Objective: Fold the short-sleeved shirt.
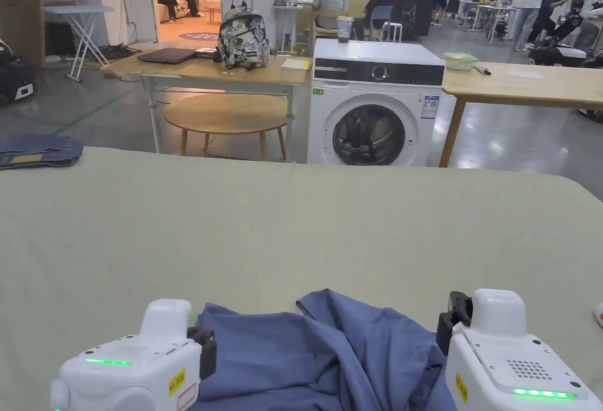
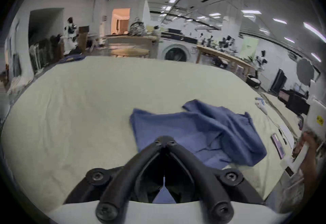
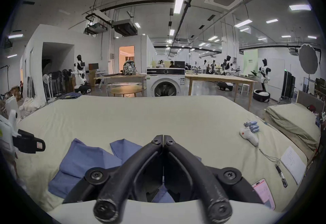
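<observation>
A blue short-sleeved shirt (image 1: 330, 353) lies crumpled near the front edge of a pale green sheet (image 1: 294, 224), one corner folded up toward the far side. In the left gripper view, my left gripper (image 2: 165, 143) is shut, its tips meeting just above the shirt (image 2: 202, 132) near its left edge, with nothing between them. In the right gripper view, my right gripper (image 3: 163, 140) is also shut and hovers over the right part of the shirt (image 3: 84, 159). Both white gripper bodies flank the shirt in the head view.
Folded jeans (image 1: 38, 150) sit at the sheet's far left corner. A white handheld device (image 3: 248, 135), a paper (image 3: 292, 162), a pen (image 3: 281, 175) and a phone (image 3: 263, 190) lie along the right side. A washing machine (image 1: 374, 106) and wooden tables stand beyond the far edge.
</observation>
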A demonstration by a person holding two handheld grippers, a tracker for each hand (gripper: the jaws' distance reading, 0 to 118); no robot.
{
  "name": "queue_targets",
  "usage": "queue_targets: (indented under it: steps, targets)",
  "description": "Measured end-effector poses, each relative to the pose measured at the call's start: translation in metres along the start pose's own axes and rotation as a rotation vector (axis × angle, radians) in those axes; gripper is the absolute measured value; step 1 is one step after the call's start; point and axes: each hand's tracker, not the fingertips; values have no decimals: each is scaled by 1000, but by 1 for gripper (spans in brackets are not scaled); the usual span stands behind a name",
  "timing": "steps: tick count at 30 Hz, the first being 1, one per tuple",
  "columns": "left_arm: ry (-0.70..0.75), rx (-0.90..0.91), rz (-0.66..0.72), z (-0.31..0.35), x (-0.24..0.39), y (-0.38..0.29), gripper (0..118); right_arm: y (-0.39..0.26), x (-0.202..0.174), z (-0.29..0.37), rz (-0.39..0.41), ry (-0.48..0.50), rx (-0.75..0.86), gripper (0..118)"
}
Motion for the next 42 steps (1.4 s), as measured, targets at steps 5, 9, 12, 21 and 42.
queue_targets:
  steps: [5,9,12,21,42]
  targets:
    - [-12,-77,87,-27,-38,22,0,-3,-2,-4,7,7,-15,0]
    - [-20,-162,104,-74,-64,56,0,-5,0,-9,12,3,-25,0]
    - [-48,-251,109,-106,-69,79,7,-7,4,-12,14,-6,-34,0]
    - [-8,-434,137,-198,-61,88,80,-21,23,-23,21,-47,-82,0]
    - [-51,-225,-17,-136,-38,98,0,-9,87,-59,-21,-75,-273,0]
